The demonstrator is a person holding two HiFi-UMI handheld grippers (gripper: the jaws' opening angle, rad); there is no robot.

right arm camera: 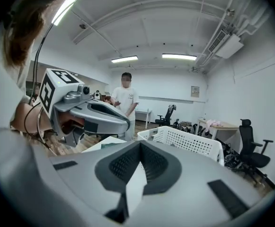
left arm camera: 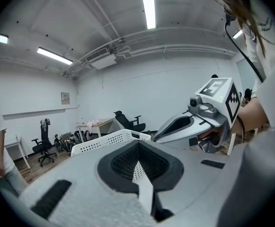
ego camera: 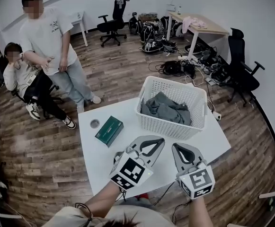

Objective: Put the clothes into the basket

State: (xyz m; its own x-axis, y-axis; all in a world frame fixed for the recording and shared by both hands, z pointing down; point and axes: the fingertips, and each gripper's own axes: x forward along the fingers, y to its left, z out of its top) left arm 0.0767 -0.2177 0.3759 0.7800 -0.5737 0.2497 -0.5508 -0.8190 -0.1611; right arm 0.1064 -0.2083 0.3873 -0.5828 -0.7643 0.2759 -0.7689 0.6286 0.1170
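Observation:
A white perforated basket point(ego camera: 194, 94) stands on the far right part of the white table point(ego camera: 92, 148). Grey clothes point(ego camera: 164, 109) lie crumpled inside it. My left gripper point(ego camera: 160, 140) hovers over the table's near side, shut and empty, pointing at the basket. My right gripper point(ego camera: 176, 146) hangs beside it, also shut with nothing in it. The basket rim point(left arm camera: 104, 141) shows past my left gripper point(left arm camera: 138, 151) in the left gripper view. In the right gripper view the basket point(right arm camera: 187, 142) stands beyond my right gripper point(right arm camera: 139, 150).
A green box point(ego camera: 109, 130) and a small tape roll point(ego camera: 94, 123) lie on the table's left part. Two people point(ego camera: 49, 46) are at the far left, one standing, one seated. Office chairs point(ego camera: 113, 20), a desk point(ego camera: 199, 27) and tangled cables point(ego camera: 175, 67) fill the back of the room.

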